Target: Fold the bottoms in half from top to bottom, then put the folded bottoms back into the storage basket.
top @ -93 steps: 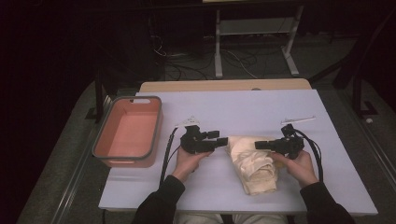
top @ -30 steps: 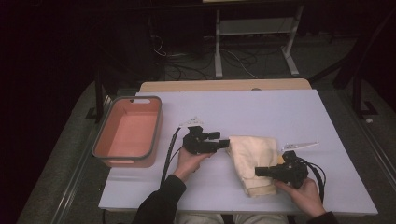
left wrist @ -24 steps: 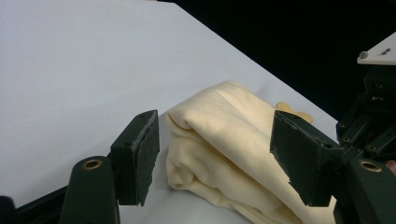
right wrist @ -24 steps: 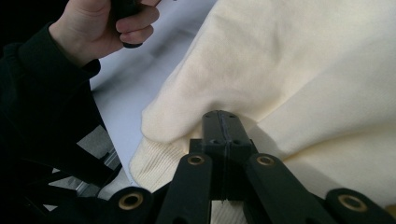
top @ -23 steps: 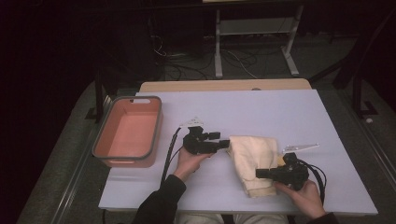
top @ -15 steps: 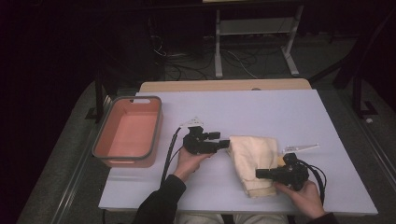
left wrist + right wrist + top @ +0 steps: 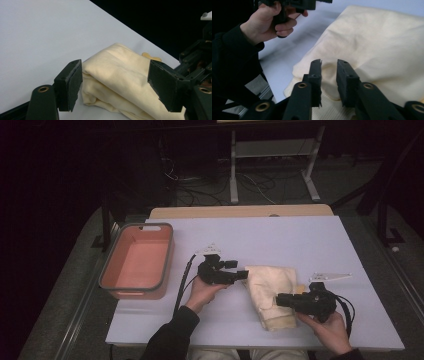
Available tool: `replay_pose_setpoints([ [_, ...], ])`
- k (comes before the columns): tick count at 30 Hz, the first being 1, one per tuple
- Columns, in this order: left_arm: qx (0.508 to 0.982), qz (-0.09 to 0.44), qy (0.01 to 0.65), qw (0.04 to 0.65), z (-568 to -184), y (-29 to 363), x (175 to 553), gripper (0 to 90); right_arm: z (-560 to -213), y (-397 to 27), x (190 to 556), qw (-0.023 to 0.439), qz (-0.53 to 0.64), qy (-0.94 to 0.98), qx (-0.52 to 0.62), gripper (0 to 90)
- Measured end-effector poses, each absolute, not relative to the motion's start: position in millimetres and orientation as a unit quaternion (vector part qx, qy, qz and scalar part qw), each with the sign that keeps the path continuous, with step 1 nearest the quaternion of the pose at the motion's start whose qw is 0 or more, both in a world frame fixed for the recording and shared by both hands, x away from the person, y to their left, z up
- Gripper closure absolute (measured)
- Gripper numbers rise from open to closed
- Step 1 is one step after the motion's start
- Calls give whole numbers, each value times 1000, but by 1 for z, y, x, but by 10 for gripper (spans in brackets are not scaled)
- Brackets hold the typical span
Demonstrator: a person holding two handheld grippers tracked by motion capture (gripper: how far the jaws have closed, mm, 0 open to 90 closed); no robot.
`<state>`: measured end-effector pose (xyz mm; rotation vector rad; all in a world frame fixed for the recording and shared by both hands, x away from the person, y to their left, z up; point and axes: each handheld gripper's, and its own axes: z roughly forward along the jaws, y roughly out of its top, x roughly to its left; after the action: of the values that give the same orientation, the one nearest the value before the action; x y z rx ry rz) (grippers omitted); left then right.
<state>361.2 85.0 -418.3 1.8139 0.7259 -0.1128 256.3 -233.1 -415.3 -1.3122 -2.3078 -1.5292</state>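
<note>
A folded cream cloth (image 7: 270, 287) lies on the pale table (image 7: 280, 240), right of centre. My left gripper (image 7: 245, 275) points at the cloth's left edge. In the left gripper view the gripper (image 7: 117, 87) stands open and its jaws have just been opening; the cloth's (image 7: 117, 72) corner lies between them, untouched by the pads. My right gripper (image 7: 278, 300) lies over the cloth's near right part. Its jaws have just been opening too: in the right gripper view the gripper (image 7: 329, 75) shows a narrow gap with nothing in it, just above the cloth (image 7: 377, 45).
A salmon-coloured bin (image 7: 137, 260) with a grey rim stands at the table's left side. A small tan scrap (image 7: 299, 289) peeks out past the cloth's right edge. Dark floor, cables and a white stand lie beyond the far edge.
Since three seconds ago my right gripper has moved from the cloth's far right edge toward its near end. It has hardly shifted over the last second. The left hand has stayed put.
</note>
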Motion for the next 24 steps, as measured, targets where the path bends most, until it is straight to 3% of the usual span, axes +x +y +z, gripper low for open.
replay_pose_setpoints([
  [15,782,-51,307,539,-409,79,363,177,-403,-245,247,-33,-487,-731,-477,159],
  [24,786,-52,335,518,-413,77,368,71,-406,-247,245,-36,-462,-729,-503,33],
])
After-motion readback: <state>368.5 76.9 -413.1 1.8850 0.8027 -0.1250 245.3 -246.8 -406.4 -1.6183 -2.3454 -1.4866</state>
